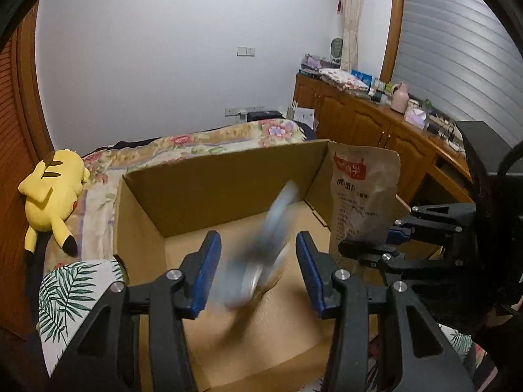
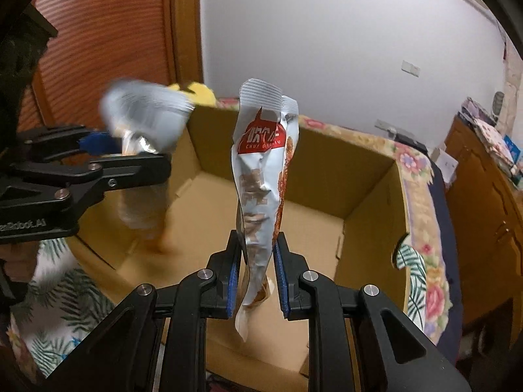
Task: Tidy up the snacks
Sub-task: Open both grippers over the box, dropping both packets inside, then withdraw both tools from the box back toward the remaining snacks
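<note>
An open cardboard box (image 1: pixel 225 189) sits on a bed with a floral quilt (image 1: pixel 209 140), its flaps up and its brown floor bare apart from what hangs over it; the left gripper (image 1: pixel 258 274) points down into the box with its blue-padded jaws standing apart, and a silvery-blue snack packet (image 1: pixel 268 245) sits between them as a motion-blurred streak, clear of both pads in the left wrist view, so the packet is loose over the box floor rather than clamped; in the right wrist view the same blurred packet (image 2: pixel 147 121) shows just beyond the left gripper (image 2: pixel 137 153), above the near left corner of the box (image 2: pixel 327 170); the right gripper (image 2: pixel 258 261) is pinched tight on the lower part of a white and red snack bag (image 2: pixel 261 170), which stands upright above the jaws over the middle of the box; from the left wrist view that bag shows its pale printed back (image 1: pixel 362 196) at the box's right side, held by the right gripper (image 1: pixel 366 248); a yellow plush toy (image 1: pixel 55 189) lies on the bed left of the box, and a leaf-print pillow (image 1: pixel 72 287) lies just beside the near left corner; a wooden sideboard (image 1: pixel 359 114) with clutter runs along the far right.
</note>
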`<state>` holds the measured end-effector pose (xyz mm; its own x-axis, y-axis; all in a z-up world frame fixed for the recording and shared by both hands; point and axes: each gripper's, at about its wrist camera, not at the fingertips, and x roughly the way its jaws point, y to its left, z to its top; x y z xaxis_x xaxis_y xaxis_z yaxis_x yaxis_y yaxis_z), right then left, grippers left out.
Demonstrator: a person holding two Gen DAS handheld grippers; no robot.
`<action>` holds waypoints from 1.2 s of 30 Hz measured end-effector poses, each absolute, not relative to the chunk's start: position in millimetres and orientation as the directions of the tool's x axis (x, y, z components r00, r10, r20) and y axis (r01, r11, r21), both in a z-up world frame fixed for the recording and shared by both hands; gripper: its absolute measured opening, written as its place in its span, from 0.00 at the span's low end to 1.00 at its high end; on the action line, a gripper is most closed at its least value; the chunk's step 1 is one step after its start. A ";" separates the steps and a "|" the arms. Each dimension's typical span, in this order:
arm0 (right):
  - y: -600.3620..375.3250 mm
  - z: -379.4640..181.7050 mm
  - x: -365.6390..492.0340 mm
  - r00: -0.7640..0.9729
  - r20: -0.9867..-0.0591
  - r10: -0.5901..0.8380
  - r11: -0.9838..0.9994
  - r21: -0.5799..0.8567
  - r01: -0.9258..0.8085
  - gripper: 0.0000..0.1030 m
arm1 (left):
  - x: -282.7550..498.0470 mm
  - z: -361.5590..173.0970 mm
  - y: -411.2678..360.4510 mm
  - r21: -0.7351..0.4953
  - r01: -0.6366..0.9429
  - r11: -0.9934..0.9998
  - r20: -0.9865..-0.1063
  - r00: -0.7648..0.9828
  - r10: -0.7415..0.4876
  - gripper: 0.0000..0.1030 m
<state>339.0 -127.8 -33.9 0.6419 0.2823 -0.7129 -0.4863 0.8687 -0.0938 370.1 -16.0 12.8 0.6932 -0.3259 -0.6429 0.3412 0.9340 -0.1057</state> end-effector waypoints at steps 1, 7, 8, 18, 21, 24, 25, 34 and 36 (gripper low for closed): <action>-128.7 -36.6 339.3 0.639 -0.719 0.275 0.871 -0.095 -0.481 0.17 | 370.0 10.9 -17.9 -0.107 0.344 0.933 -0.648 0.687 -0.328 0.46; -137.0 -50.2 343.2 0.613 -0.750 0.248 0.884 -0.083 -0.459 0.17 | 368.5 6.4 -20.6 -0.106 0.334 0.937 -0.658 0.682 -0.318 0.47; -137.6 -51.8 342.9 0.609 -0.754 0.246 0.886 -0.080 -0.457 0.17 | 367.9 6.2 -20.1 -0.108 0.330 0.938 -0.658 0.684 -0.316 0.47; -145.6 -51.2 349.6 0.557 -0.773 0.303 0.896 0.032 -0.443 0.19 | 347.5 9.0 -3.7 -0.141 0.320 0.937 -0.636 0.696 -0.333 0.50; -141.4 -49.4 347.7 0.548 -0.763 0.342 0.884 0.064 -0.463 0.22 | 333.9 13.6 1.5 -0.134 0.320 0.938 -0.622 0.710 -0.331 0.54; -133.7 -44.5 340.9 0.544 -0.756 0.364 0.876 0.079 -0.475 0.25 | 321.0 18.2 7.4 -0.124 0.318 0.940 -0.613 0.720 -0.325 0.56; -131.6 -43.6 339.4 0.541 -0.757 0.367 0.874 0.082 -0.479 0.27 | 317.1 19.6 9.5 -0.125 0.318 0.940 -0.613 0.720 -0.326 0.57; -131.5 -29.4 306.6 0.566 -0.729 0.384 0.881 0.106 -0.461 0.28 | 280.0 25.1 24.2 -0.113 0.306 0.945 -0.613 0.728 -0.308 0.60; -137.0 -25.4 293.6 0.586 -0.712 0.387 0.886 0.112 -0.449 0.29 | 271.2 24.0 25.1 -0.113 0.316 0.942 -0.615 0.723 -0.316 0.61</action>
<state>293.6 -137.0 -25.4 0.5857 0.3869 -0.7122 -0.4492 0.8864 0.1121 271.2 25.1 24.0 0.7226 -0.3164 -0.6146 0.3163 0.9419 -0.1130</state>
